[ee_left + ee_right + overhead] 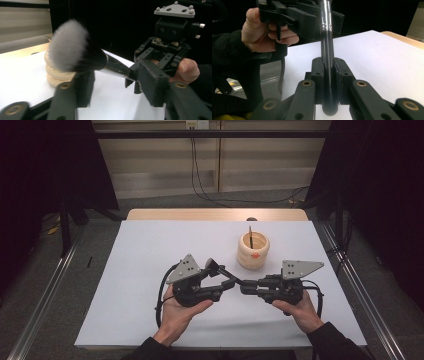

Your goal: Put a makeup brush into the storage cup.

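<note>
The white-covered tabletop (150, 285) is used as the work surface, and both grippers are held low over its near middle, facing each other, an arrangement that suits a hand-over between them. A ribbed, light wooden holder (253, 251) is stood upright towards the far right, with a thin stick upright inside it; it is judged to be the stand meant for brushes. The right gripper (328, 82) is seen closed on the black handle of a makeup brush (75, 50), which is thereby kept off the surface, roughly level, its bristles pointed towards the left gripper (112, 75). That gripper's jaws are set to either side of the shiny ferrule just behind the bristles, partly closed; contact of the pads with the brush cannot be told. No brand, label or legible writing is found on any item.
</note>
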The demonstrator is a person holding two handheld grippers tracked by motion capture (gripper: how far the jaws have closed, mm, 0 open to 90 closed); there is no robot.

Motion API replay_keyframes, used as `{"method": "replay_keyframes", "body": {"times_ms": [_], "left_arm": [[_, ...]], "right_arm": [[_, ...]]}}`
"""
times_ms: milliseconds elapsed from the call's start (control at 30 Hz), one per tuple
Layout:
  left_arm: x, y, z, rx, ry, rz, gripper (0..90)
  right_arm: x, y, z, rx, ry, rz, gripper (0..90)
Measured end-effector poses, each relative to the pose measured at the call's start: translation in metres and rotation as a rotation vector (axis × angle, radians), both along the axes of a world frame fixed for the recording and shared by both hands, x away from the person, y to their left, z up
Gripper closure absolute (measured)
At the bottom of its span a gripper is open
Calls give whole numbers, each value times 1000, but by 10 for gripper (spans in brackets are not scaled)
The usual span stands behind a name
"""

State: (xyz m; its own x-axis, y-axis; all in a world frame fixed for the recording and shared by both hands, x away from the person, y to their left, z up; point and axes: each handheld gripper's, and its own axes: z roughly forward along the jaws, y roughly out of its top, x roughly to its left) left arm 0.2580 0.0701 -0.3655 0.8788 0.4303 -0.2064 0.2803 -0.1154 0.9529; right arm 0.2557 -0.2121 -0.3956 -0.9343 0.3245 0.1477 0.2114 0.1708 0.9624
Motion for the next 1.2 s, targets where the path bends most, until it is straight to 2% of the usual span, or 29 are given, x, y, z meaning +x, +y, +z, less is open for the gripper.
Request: {"method": "replay_keyframes", "body": {"times_ms": [33, 67, 133, 167, 300, 367, 733, 967, 1200], "left_arm": [[1, 0, -1, -16, 0, -12, 529], [0, 1, 0, -10, 4, 2, 548], [1, 1, -1, -15, 10, -8, 582], [1, 2, -1, -16, 15, 2, 594], [4, 3, -1, -39, 37, -22, 623], [6, 4, -2, -74, 87, -32, 648], [6, 6, 1, -76, 91, -83, 714], [4, 4, 5, -103, 118, -123, 767], [2, 4, 6, -100, 110, -127, 777]], "right_arm": [[0, 0, 0, 1, 2, 4, 794], [0, 0, 0, 0, 1, 3, 795], [0, 0, 0, -1, 0, 1, 795], [0, 0, 0, 2, 1, 4, 795], [0, 0, -1, -5, -1, 1, 795], [1, 1, -1, 1, 2, 7, 795], [0, 4, -3, -26, -11, 22, 795], [0, 7, -4, -39, -20, 38, 783], [0, 7, -5, -30, -18, 49, 776]]}}
